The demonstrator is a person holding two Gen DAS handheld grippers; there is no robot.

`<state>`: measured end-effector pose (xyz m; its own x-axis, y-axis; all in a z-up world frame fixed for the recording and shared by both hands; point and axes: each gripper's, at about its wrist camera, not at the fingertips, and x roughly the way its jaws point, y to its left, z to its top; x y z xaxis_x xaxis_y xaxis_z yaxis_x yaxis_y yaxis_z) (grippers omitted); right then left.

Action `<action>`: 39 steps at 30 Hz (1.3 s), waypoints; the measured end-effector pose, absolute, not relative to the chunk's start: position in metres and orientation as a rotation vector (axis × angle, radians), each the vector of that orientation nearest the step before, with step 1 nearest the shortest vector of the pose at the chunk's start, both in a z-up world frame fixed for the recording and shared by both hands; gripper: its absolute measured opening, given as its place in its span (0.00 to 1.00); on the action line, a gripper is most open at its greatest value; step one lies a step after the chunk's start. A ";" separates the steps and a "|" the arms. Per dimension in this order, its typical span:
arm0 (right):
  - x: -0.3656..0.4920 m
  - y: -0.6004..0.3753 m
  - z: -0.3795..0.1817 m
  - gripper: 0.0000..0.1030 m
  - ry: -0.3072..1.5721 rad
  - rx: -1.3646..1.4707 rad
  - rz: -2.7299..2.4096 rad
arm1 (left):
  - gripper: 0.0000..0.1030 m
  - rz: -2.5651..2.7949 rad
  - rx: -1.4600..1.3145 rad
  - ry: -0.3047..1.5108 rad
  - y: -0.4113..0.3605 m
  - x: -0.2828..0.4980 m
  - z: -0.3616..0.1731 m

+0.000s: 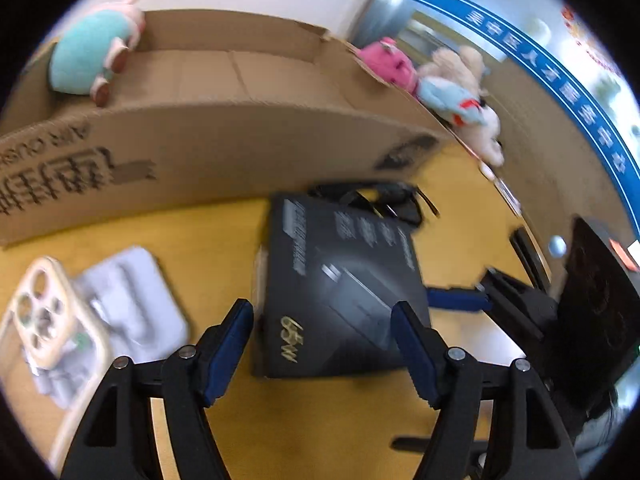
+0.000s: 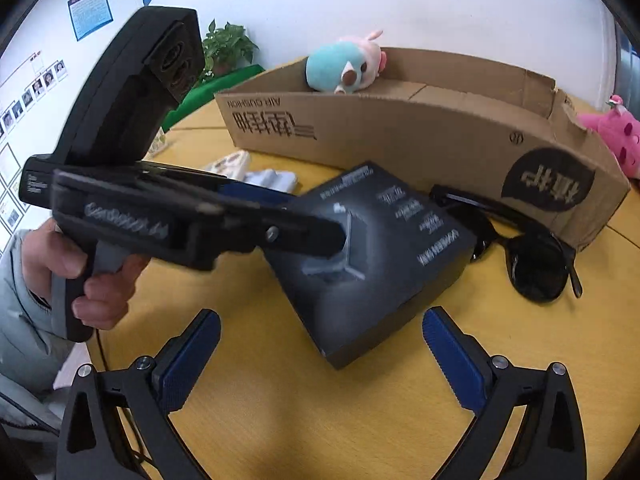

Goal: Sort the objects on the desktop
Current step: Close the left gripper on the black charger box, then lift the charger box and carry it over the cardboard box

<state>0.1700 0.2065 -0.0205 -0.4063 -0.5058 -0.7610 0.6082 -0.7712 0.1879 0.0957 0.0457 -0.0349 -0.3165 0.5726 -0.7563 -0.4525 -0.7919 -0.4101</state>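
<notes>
A black product box (image 1: 340, 284) lies on the yellow table (image 1: 208, 232), in front of a long open cardboard box (image 1: 240, 140). My left gripper (image 1: 322, 346) is open, its fingers either side of the box's near end. In the right wrist view the black box (image 2: 384, 248) lies ahead of my open right gripper (image 2: 320, 360), and the left gripper (image 2: 312, 208) reaches over it from the left. Black sunglasses (image 2: 532, 264) lie to the right of the box. A teal plush (image 2: 340, 66) sits inside the cardboard box (image 2: 400, 128).
A phone case (image 1: 44, 312) and a white moulded tray (image 1: 132, 296) lie at the left. Pink plush (image 1: 388, 62) and beige-blue plush (image 1: 460, 84) sit beyond the cardboard box's right end. The right gripper (image 1: 460, 298) shows at the table's right edge.
</notes>
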 end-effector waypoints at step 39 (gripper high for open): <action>0.198 0.226 -0.024 0.99 0.320 1.039 -2.105 | 0.75 2.031 -1.396 -0.371 0.027 0.121 -0.057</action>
